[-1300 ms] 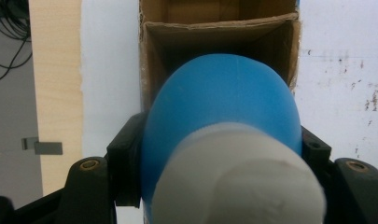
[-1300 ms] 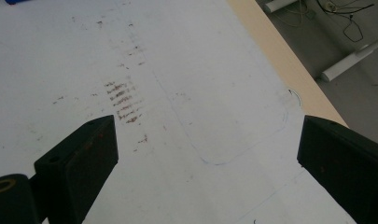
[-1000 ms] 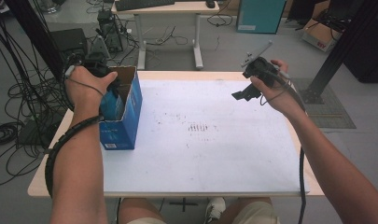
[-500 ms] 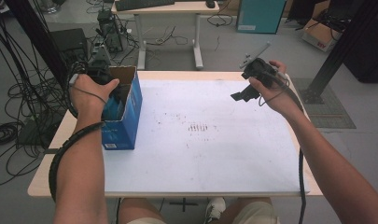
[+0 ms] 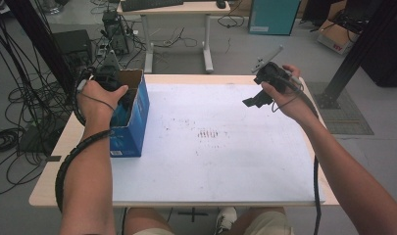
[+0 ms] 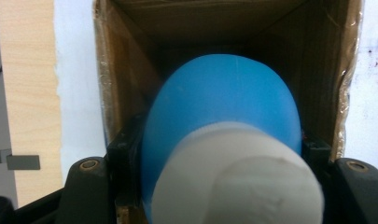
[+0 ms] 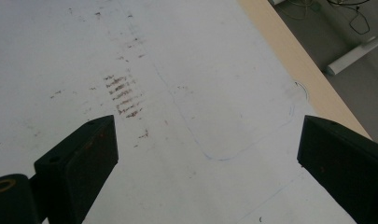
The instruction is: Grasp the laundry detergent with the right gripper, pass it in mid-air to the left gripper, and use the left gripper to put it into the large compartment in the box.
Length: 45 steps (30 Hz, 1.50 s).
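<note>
A blue cardboard box point(image 5: 135, 122) with an open top stands on the left side of the white table point(image 5: 210, 166). My left gripper point(image 6: 219, 154) reaches into the box's mouth, shut on a blue bottle point(image 6: 221, 102) whose white cap point(image 6: 238, 182) points at the camera. Brown inner box walls point(image 6: 326, 70) surround the bottle. In the high view the hand covers most of this gripper, and a bit of the blue bottle point(image 5: 120, 115) shows inside the box. My right gripper point(image 5: 252, 101) hovers above the table's far right, open and holding nothing; it looks down on bare table point(image 7: 207, 135).
Dark smudges point(image 5: 208, 133) mark the middle of the white tabletop. A faint pen outline point(image 7: 242, 121) lies near the right wooden edge point(image 7: 289, 60). Cables and equipment point(image 5: 39, 73) crowd the floor at left; a desk point(image 5: 176, 10) stands beyond the table.
My left hand has shifted slightly to the right at the box's mouth with the bottle still gripped. The right hand has stayed where it was.
</note>
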Each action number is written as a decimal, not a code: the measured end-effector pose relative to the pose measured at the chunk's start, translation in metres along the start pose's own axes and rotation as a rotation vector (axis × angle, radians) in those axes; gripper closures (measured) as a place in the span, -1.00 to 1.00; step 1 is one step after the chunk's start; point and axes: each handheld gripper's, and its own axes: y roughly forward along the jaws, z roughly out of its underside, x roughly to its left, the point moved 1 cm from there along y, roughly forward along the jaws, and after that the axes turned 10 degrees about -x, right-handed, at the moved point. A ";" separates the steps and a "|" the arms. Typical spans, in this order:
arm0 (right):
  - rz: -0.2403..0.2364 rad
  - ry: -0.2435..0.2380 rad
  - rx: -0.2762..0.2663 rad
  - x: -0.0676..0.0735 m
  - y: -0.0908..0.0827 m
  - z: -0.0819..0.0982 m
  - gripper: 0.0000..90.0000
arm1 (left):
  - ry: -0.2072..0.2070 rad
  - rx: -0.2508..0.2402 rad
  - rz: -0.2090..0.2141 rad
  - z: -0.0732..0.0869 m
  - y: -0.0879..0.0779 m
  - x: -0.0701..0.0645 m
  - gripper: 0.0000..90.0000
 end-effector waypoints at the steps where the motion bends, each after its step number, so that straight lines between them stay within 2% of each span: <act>1: 0.001 0.004 -0.002 0.000 0.000 0.000 -0.89 | 0.000 0.000 0.001 0.000 0.001 0.000 -0.19; 8: 0.000 0.007 0.005 -0.003 0.000 0.005 -0.89 | 0.009 0.002 -0.006 -0.001 0.005 -0.001 -0.19; 11: 0.007 0.023 0.004 -0.003 0.000 0.007 -0.89 | 0.001 0.004 0.000 0.000 0.007 -0.001 -0.19; 17: 0.003 0.011 0.016 -0.004 -0.001 0.008 -0.89 | 0.014 0.011 0.001 0.002 0.013 -0.001 -0.19; 21: 0.006 -0.001 0.028 -0.005 0.000 0.009 -0.89 | 0.018 0.008 0.001 0.001 0.014 -0.001 -0.19; 27: 0.014 0.015 0.028 -0.006 0.000 0.014 -0.89 | 0.029 0.002 0.004 0.001 0.016 -0.001 -0.20; 45: 0.031 0.005 0.035 -0.010 -0.007 0.013 -0.89 | 0.035 0.004 0.012 0.001 0.016 0.000 -0.20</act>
